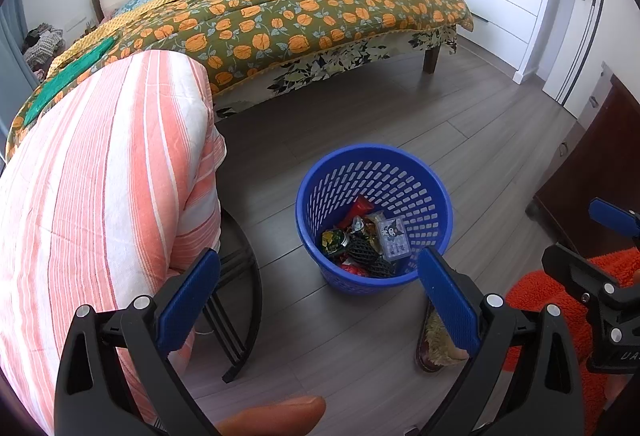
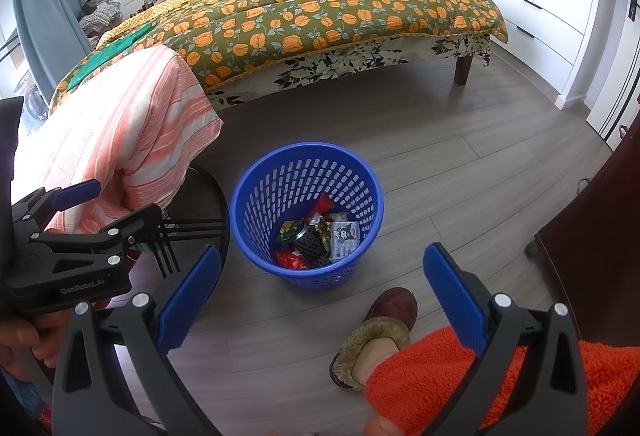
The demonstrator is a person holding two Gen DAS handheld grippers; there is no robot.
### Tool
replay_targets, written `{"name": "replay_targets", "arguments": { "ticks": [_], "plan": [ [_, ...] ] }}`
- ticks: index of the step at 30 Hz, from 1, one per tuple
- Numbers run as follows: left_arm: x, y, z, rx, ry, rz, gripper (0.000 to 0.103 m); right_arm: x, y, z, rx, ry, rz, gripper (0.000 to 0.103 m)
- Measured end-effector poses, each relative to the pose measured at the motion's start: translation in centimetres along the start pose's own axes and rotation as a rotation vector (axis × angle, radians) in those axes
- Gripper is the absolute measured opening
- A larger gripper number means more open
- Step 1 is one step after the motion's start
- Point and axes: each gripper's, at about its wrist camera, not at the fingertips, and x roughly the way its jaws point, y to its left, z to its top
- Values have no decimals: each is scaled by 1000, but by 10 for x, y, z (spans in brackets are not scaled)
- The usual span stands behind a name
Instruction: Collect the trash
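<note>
Trash sits in the bottom of a blue slotted basket point(image 1: 374, 172) standing on the grey wood floor point(image 1: 360, 104): a red wrapper point(image 1: 359, 210), a green packet point(image 1: 333, 241), a black mesh sleeve point(image 1: 362, 250) and a small clear box point(image 1: 393, 239) with a cartoon print — the pieces underneath are too tangled to name. The left claw point(image 1: 318, 302) hangs spread wide with nothing between its blue pads, the basket at its 12 o'clock. The right claw point(image 2: 322, 298) is likewise agape and empty, basket at 12 o'clock. At 9 o'clock a pink striped quilt point(image 1: 100, 176) covers a dark metal frame point(image 1: 240, 316), most of it hidden. A bed point(image 1: 300, 16) lies beyond. At 5 o'clock in the right view, a furry slipper point(image 2: 380, 332) shows — its wearer is cut off past an orange fleece sleeve point(image 2: 440, 376).
</note>
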Motion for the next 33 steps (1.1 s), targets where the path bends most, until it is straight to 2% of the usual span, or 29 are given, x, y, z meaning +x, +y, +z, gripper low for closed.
{"name": "replay_targets", "arguments": {
  "ticks": [33],
  "plan": [
    [-1, 0, -2, -10, -11, -3, 98, 3, -1, -1, 1, 4, -4, 98]
  ]
}}
